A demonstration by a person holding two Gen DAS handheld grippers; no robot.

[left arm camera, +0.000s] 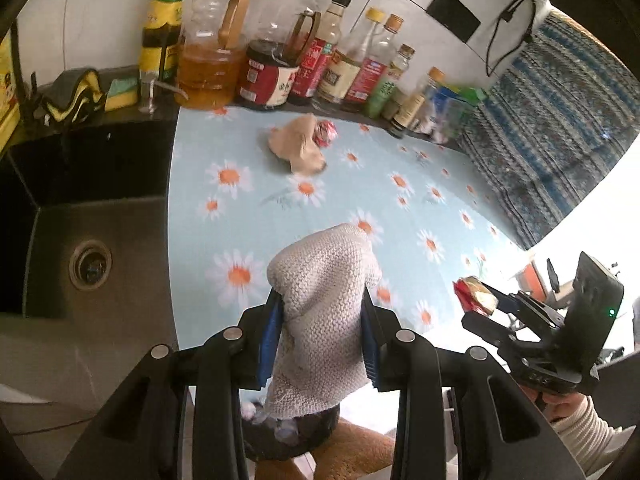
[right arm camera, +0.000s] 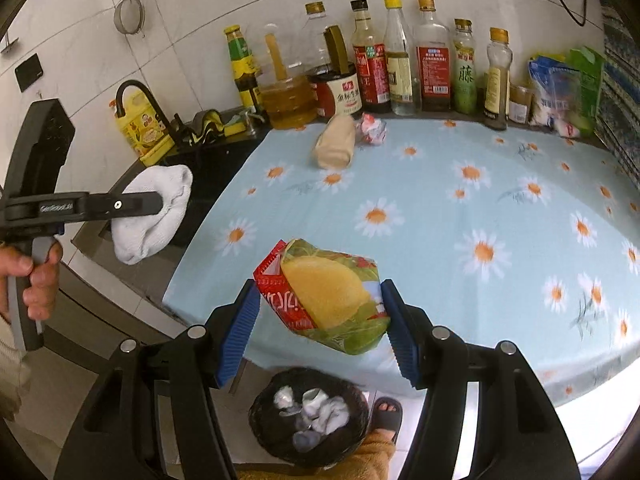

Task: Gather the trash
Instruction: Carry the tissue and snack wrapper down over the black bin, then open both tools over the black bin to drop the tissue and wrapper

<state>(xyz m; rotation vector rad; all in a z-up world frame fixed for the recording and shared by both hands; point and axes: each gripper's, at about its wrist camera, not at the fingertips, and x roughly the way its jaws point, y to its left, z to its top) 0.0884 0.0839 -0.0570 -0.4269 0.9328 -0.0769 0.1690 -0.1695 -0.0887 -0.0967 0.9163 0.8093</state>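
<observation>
Trash is in both grippers and hangs over the bin [right arm camera: 308,416], a dark lined bin on the floor just off the near edge of the counter [right arm camera: 440,220], already holding some crumpled white scraps. The right gripper [right arm camera: 320,316] has its fingers [right arm camera: 240,328] set fairly wide around a wrapper [right arm camera: 324,296], red and green with a yellow picture, held in the air above the bin mouth. The left gripper [left arm camera: 320,320] has its fingers closed on a white knitted cloth [left arm camera: 324,300], which droops below the pads toward the bin. Two more pieces lie far back on the counter: a beige crumpled paper [right arm camera: 335,142] and, just beside it on the right, a red-and-white wad [right arm camera: 373,128], both near the row of bottles [right arm camera: 400,60]. The sink [left arm camera: 80,240] is on the left. From here, the risk looks to be a missed drop: the wrapper is light and sits slightly toward the counter side of the bin, so it could flutter onto the floor or a sandalled foot [right arm camera: 385,412] beside the bin. The cloth, hanging low and limp, might snag on a pad when released.
</observation>
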